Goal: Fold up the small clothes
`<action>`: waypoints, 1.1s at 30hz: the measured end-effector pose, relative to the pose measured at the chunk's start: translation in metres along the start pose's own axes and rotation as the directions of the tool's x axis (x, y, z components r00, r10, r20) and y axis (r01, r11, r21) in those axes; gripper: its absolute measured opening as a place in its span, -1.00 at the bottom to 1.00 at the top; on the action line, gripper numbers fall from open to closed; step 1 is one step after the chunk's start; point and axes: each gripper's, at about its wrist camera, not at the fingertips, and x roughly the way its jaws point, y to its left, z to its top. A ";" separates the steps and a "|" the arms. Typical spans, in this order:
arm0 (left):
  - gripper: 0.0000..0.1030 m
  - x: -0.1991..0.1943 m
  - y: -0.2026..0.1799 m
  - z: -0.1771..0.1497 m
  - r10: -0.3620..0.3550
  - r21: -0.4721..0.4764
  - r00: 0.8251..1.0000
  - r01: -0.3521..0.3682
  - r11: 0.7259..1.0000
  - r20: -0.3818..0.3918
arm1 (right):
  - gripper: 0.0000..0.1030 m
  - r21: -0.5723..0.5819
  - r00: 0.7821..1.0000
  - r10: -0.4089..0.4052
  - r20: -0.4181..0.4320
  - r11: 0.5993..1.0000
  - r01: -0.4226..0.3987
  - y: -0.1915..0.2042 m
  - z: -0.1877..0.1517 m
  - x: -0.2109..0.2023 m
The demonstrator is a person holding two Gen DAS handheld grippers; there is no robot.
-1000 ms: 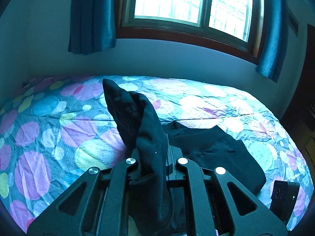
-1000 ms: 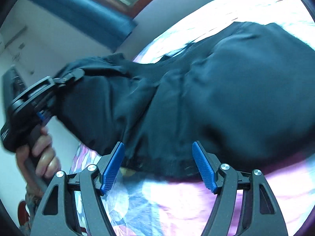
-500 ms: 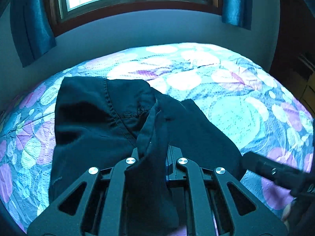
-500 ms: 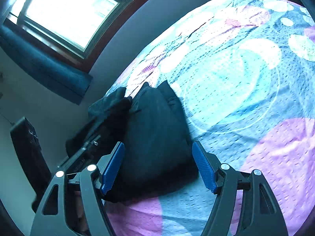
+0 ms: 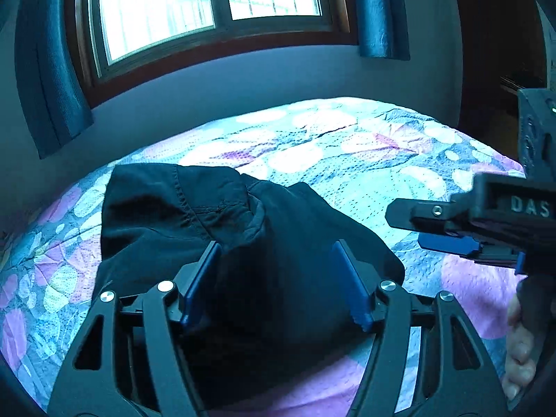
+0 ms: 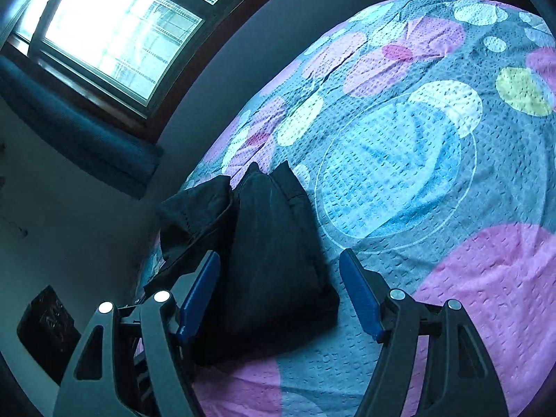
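Observation:
A small black garment [image 5: 215, 215] lies folded over on the bed; it also shows in the right wrist view [image 6: 274, 243]. My left gripper [image 5: 276, 246] is open, its blue pads either side of the cloth's near edge, holding nothing. My right gripper [image 6: 279, 259] is open just above the garment's near corner, and it shows from the side in the left wrist view [image 5: 441, 229], to the right of the cloth.
The bed has a dotted spread in purple, blue and white [image 5: 347, 149], also seen in the right wrist view [image 6: 399, 173]. A wall with a window [image 5: 208, 7] and blue curtains [image 5: 48, 80] stands behind it. A dark cabinet [image 5: 500, 52] stands at the right.
My left gripper has opened and let go of the garment, which now lies folded on the bed. My right gripper stays open beside it.

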 end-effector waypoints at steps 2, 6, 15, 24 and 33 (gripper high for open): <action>0.27 -0.019 0.008 -0.006 -0.003 -0.019 1.000 0.003 1.000 0.022 | 0.37 -0.004 1.000 0.018 -0.010 1.000 -0.018 0.008 0.002 0.005; 0.38 -0.055 0.045 -0.029 0.016 -0.111 0.999 -0.011 0.994 0.042 | 0.37 -0.026 0.994 0.084 -0.062 0.996 -0.086 0.029 -0.002 0.013; 0.42 -0.042 0.127 -0.085 0.119 -0.238 0.986 -0.144 0.961 -0.116 | 0.37 -0.045 0.964 0.144 -0.224 0.986 -0.158 0.078 -0.013 0.073; 0.42 -0.020 0.137 -0.081 0.129 -0.252 0.979 -0.165 0.953 -0.155 | -0.58 -0.139 0.963 0.078 -0.258 0.983 -0.116 0.100 -0.007 0.104; 0.61 -0.016 0.121 -0.080 0.052 -0.222 0.987 -0.085 0.971 -0.149 | -0.63 -0.163 0.990 0.090 -0.106 0.981 -0.107 0.073 0.005 0.050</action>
